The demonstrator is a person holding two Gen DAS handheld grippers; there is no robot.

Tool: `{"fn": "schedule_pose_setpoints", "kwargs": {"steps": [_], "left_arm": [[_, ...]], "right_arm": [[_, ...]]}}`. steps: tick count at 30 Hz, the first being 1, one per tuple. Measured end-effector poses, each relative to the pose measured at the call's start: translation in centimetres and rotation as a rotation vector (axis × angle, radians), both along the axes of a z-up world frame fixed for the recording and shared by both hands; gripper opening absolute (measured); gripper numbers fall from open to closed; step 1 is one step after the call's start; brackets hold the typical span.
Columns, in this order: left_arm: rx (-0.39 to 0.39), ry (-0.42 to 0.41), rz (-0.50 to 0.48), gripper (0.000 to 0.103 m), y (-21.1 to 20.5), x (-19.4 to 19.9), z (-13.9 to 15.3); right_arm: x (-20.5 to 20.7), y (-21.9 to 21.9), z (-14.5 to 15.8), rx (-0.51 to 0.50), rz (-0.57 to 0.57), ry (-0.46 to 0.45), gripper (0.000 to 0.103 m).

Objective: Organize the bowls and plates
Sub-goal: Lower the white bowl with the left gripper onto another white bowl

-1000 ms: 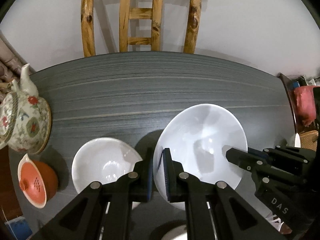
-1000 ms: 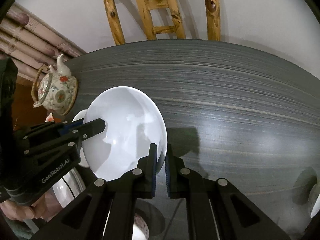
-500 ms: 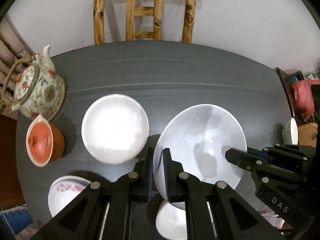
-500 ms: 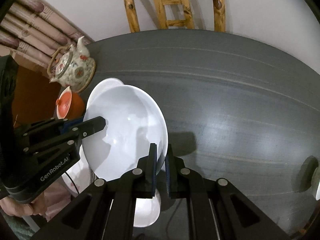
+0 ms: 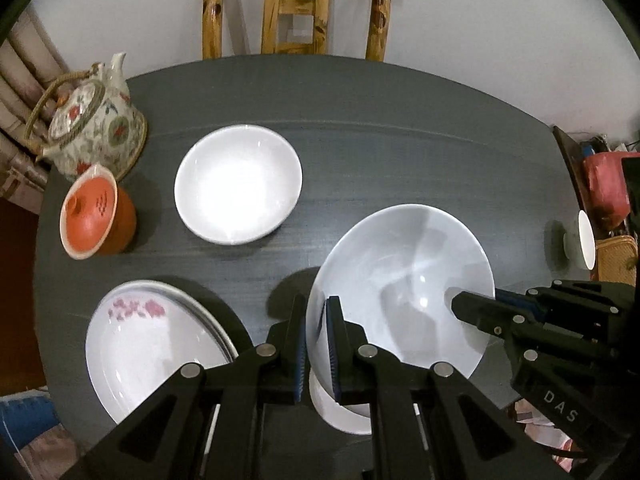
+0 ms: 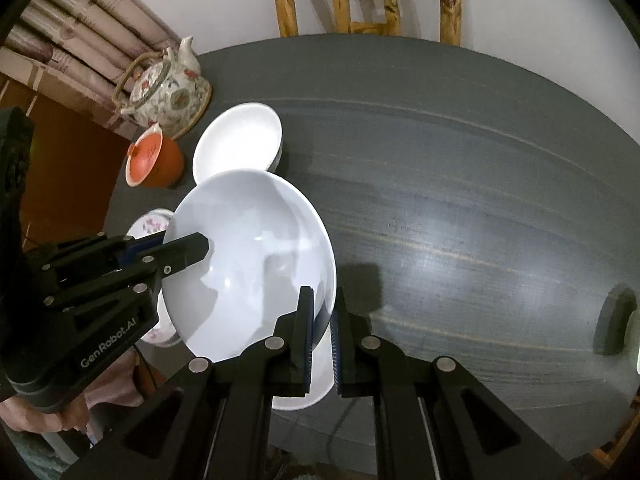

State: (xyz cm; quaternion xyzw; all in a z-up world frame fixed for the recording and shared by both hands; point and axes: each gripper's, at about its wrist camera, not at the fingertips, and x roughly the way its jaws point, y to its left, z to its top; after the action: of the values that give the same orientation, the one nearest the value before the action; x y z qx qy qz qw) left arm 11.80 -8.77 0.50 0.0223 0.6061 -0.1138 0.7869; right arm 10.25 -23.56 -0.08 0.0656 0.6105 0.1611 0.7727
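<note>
A large white bowl (image 5: 404, 280) hangs above the dark table, held by both grippers. My left gripper (image 5: 316, 320) is shut on its left rim; it shows in the right wrist view (image 6: 172, 252). My right gripper (image 6: 322, 328) is shut on its right rim (image 6: 248, 248); it shows in the left wrist view (image 5: 472, 308). A smaller white bowl (image 5: 238, 190) sits on the table beyond, also in the right wrist view (image 6: 238, 140). A flowered plate stack (image 5: 152, 344) lies at the near left. Another white dish (image 5: 340, 408) lies under the held bowl.
A floral teapot (image 5: 92, 120) and an orange lidded cup (image 5: 94, 212) stand at the table's left edge. A small white cup (image 5: 580, 240) stands at the right edge. A wooden chair (image 5: 296, 8) is behind the table (image 6: 460, 200).
Both grippers have lifted the large bowl higher and drawn it back towards the near edge. More of the table shows, with the flowered plates and a dish below now in view.
</note>
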Motion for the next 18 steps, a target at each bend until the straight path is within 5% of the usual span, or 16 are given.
{"fn": "schedule_pose_setpoints", "kwargs": {"steps": [18], "left_arm": [[0.024,0.063,-0.004,0.009,-0.4,-3.1,-3.6]], "right_arm": [[-2.7,1.0,-2.9,-0.054,0.039,0.084,0.009]]}}
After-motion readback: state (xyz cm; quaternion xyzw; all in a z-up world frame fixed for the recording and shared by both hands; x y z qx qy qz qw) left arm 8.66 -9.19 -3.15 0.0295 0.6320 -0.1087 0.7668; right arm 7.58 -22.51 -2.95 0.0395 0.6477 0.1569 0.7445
